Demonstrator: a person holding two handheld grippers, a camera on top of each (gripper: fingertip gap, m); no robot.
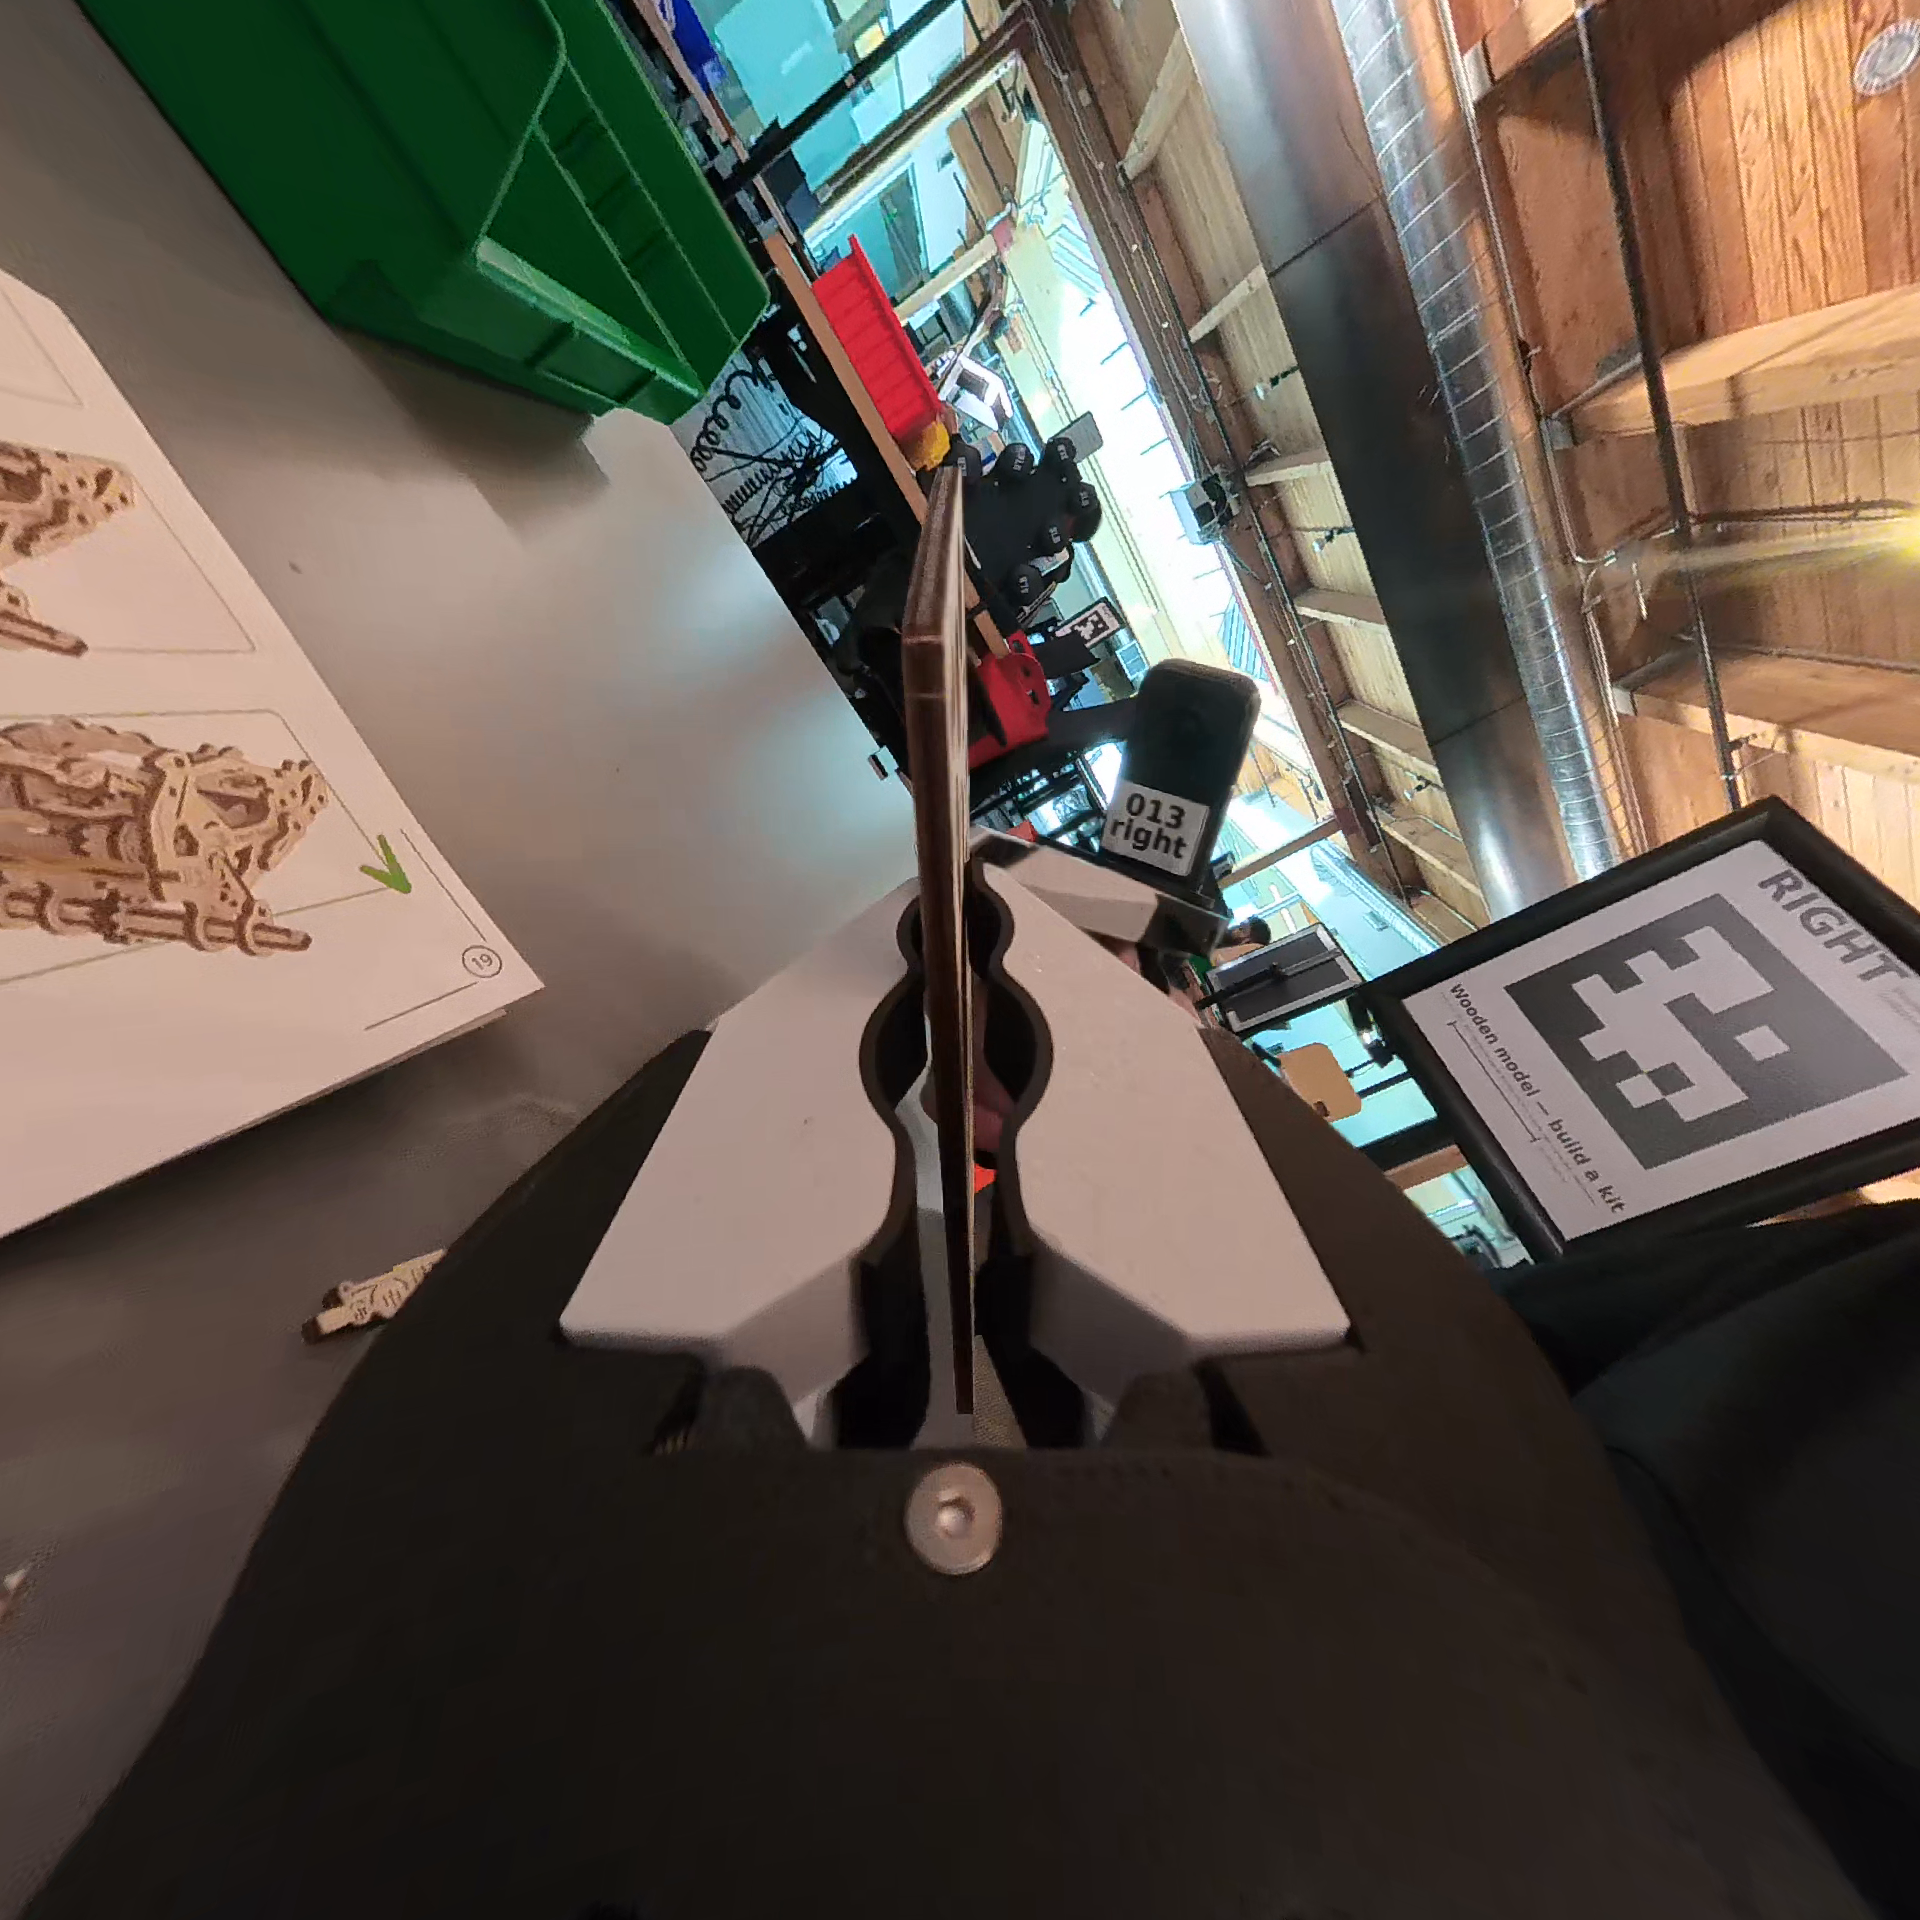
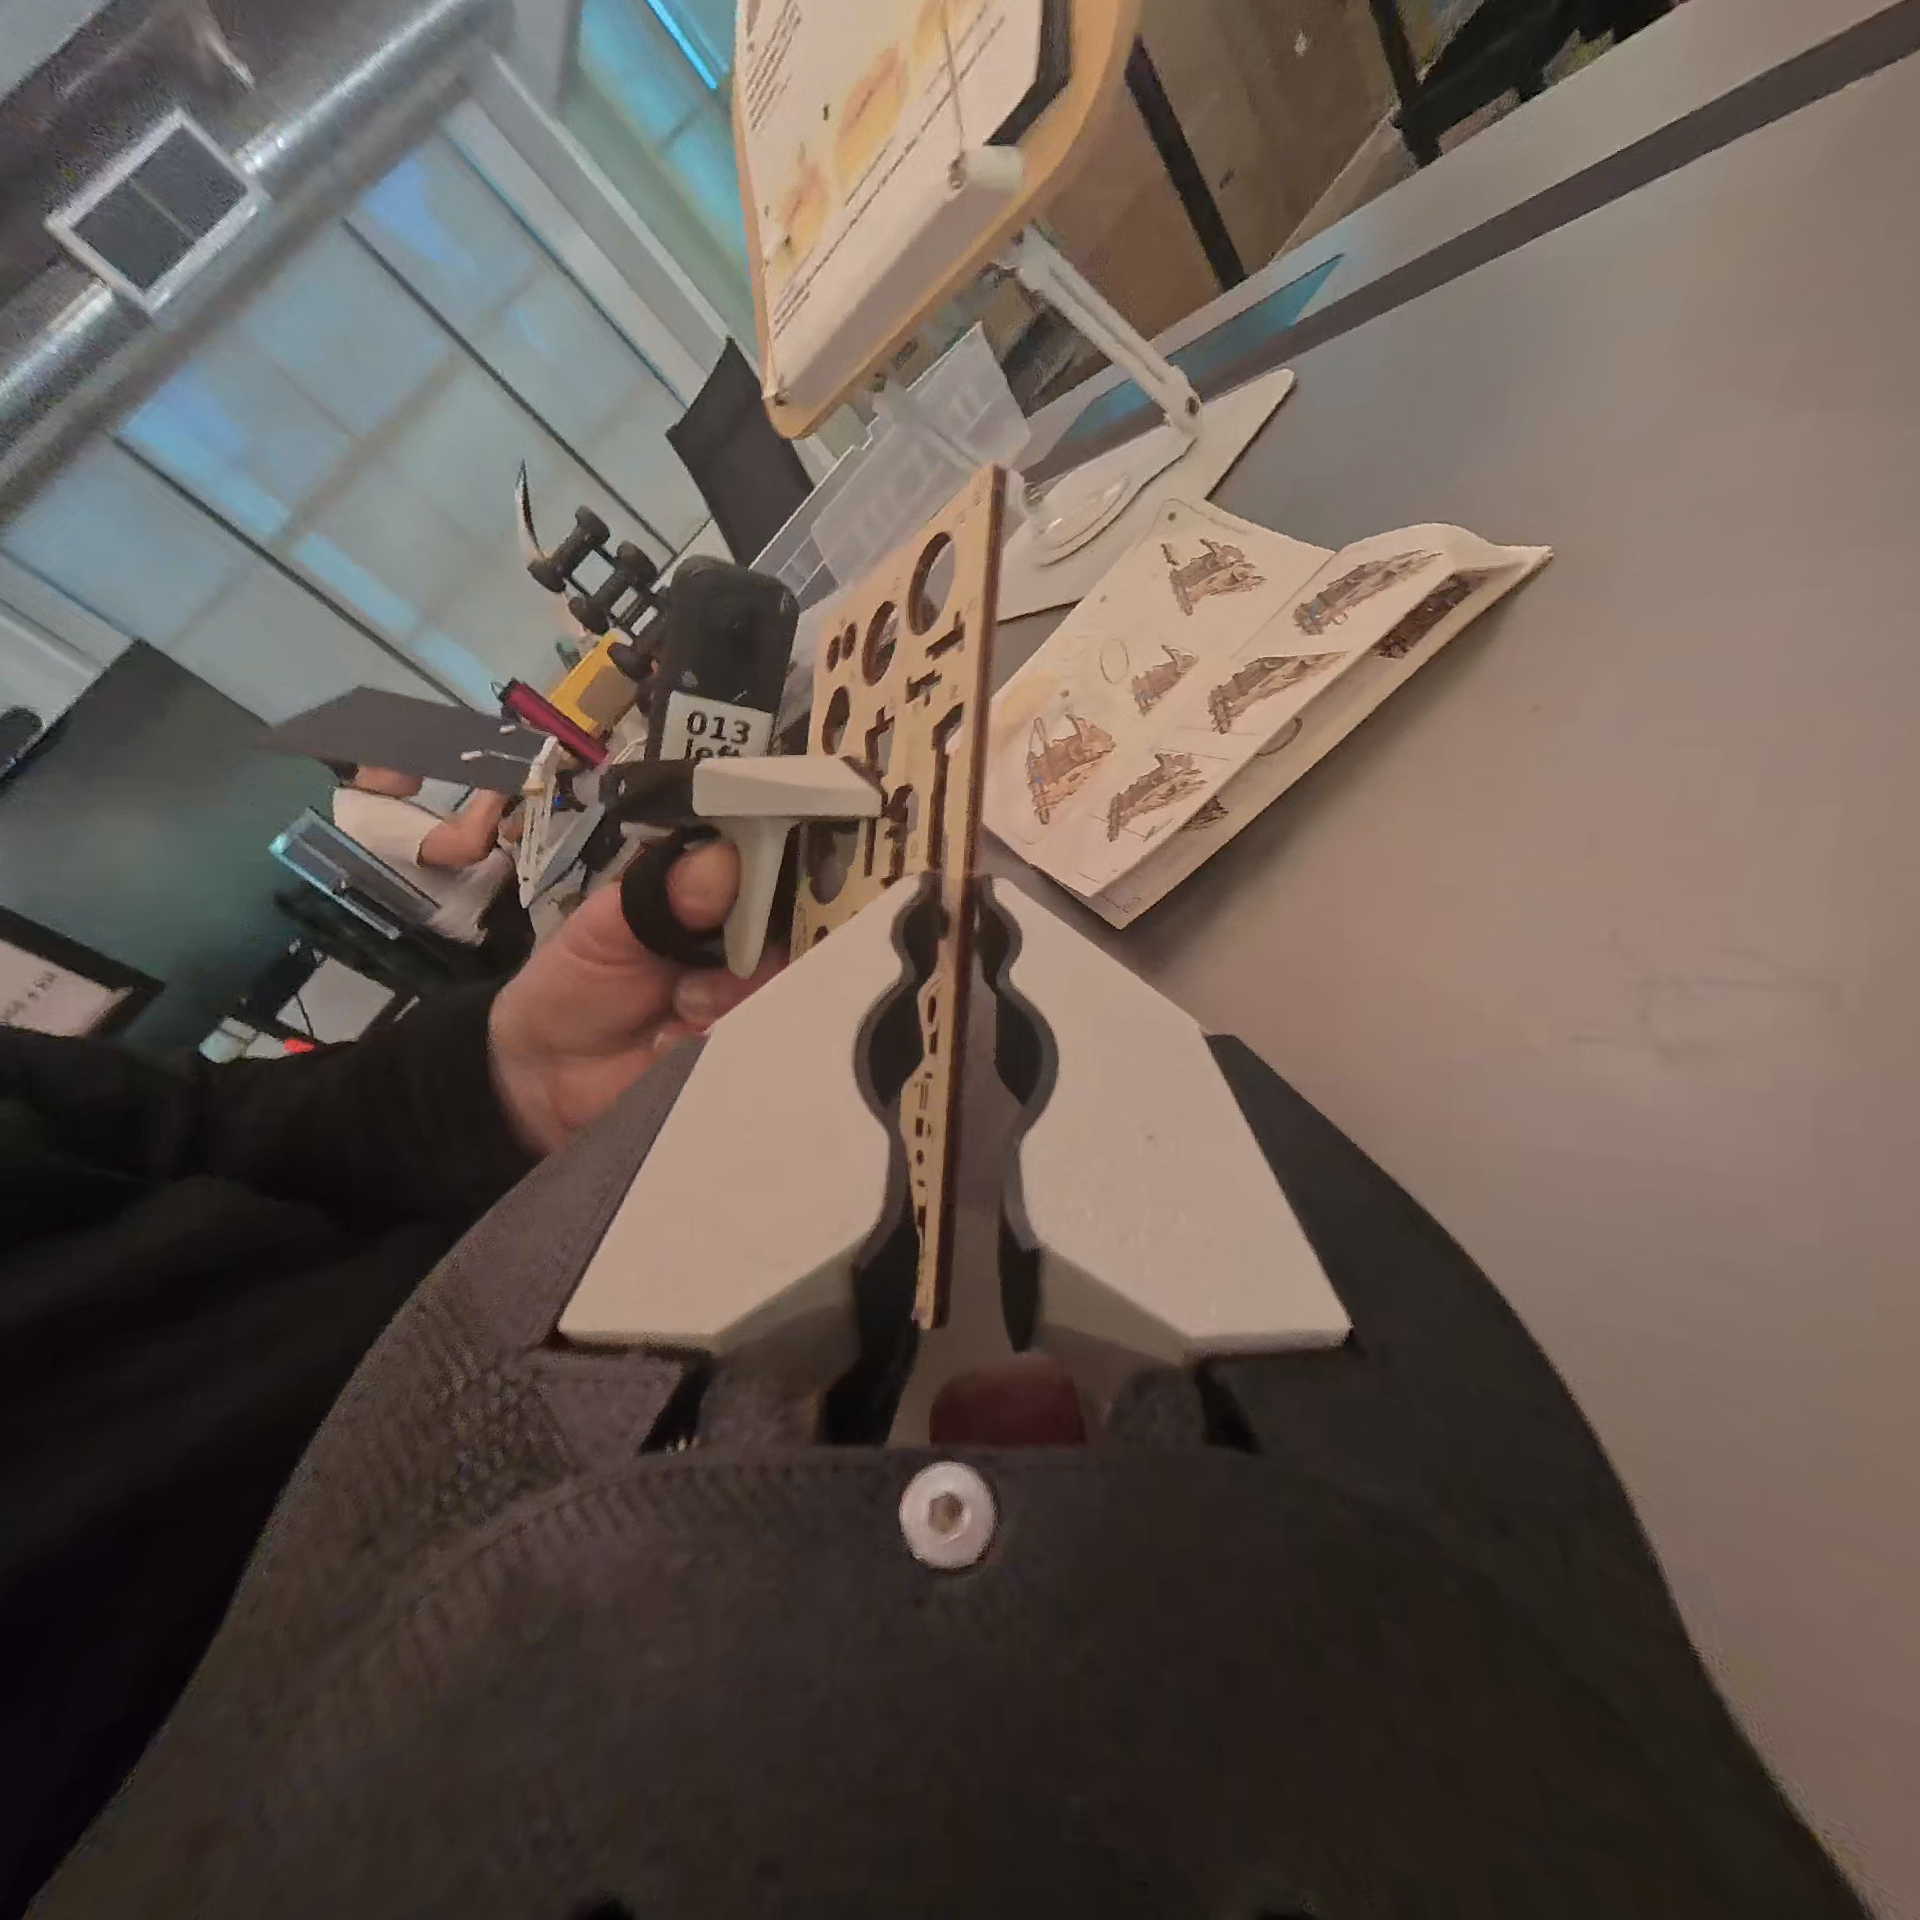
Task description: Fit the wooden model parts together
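Grey table (image 2: 1558, 1039) bears an open booklet (image 2: 1247, 707) beneath timber ceiling (image 1: 1714, 260).

i see the wooden sheet (image 1: 940, 883) only edge-on from my left wrist, its face hidden; the instruction booklet (image 1: 208, 727) runs off the frame's left edge.

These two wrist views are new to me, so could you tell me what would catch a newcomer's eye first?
First, the thin wooden parts sheet, seen edge-on and dead centre in both views, clamped between the pale fingers of the left gripper and the right gripper together. Next, the open instruction booklet lying on the grey table just beyond the sheet. Last, the bright green bin at the top left of the left wrist view.
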